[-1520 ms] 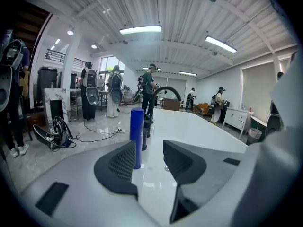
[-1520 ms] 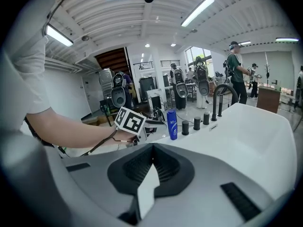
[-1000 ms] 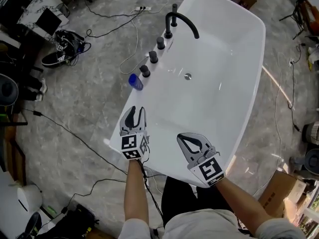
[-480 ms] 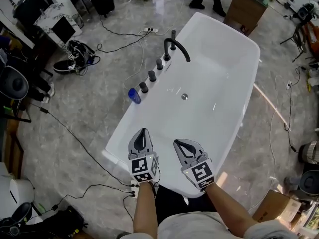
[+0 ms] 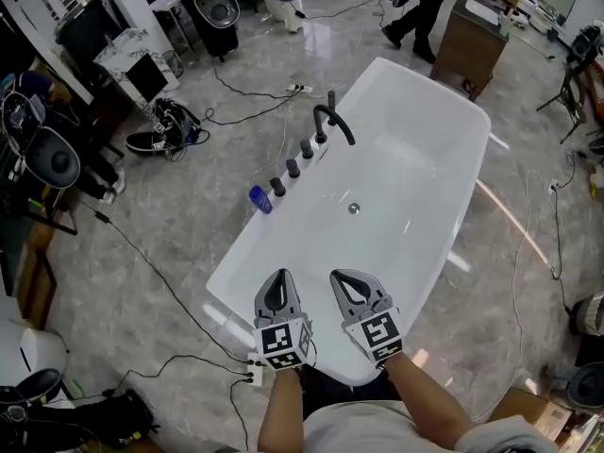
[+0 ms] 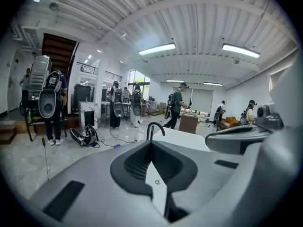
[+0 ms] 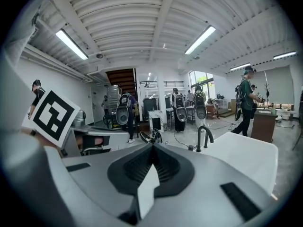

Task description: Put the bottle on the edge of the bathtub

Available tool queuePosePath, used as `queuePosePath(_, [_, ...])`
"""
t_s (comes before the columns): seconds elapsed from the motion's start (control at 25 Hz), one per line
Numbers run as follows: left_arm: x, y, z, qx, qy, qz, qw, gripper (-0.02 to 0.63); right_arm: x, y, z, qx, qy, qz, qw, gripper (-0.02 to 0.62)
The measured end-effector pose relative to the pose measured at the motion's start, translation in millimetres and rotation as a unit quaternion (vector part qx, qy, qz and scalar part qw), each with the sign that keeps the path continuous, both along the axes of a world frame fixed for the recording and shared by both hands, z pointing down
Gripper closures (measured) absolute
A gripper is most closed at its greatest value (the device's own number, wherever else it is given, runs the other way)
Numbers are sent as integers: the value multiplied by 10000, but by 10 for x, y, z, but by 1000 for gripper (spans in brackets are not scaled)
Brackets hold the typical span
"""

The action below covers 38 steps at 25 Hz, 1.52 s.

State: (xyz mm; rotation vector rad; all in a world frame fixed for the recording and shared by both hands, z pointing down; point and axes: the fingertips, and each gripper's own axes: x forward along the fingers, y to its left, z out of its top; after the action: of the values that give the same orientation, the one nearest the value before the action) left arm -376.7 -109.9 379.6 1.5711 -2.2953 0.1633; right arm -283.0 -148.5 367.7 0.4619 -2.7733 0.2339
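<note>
Blue bottle (image 5: 260,199) sits at the bathtub's (image 5: 406,187) left rim, just beside the nearest knob (image 5: 277,186); we cannot tell whether it is on the rim or the floor. Left gripper (image 5: 277,281) and right gripper (image 5: 342,281) hover over the bathtub's near end, both pressed together and empty. We judge the bottle ahead and leftward, left gripper nearer; its long axis is too small to read.

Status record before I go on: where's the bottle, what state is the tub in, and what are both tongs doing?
bottle: blue bottle, on the floor beside the tub, close to the row of black knobs; not yet on the edge
bathtub: white bathtub, nothing inside it; black faucet on the same side as the bottle
left tongs: left tongs shut, empty, over the tub's near end
right tongs: right tongs shut, empty, beside the left tongs
</note>
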Motion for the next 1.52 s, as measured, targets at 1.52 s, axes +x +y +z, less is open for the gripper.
queuePosePath(1.52, [1808, 772, -1370, 611, -867, -654, 9922, 595, 1463, 438, -1475, 997, -1047, -744, 9867, 589])
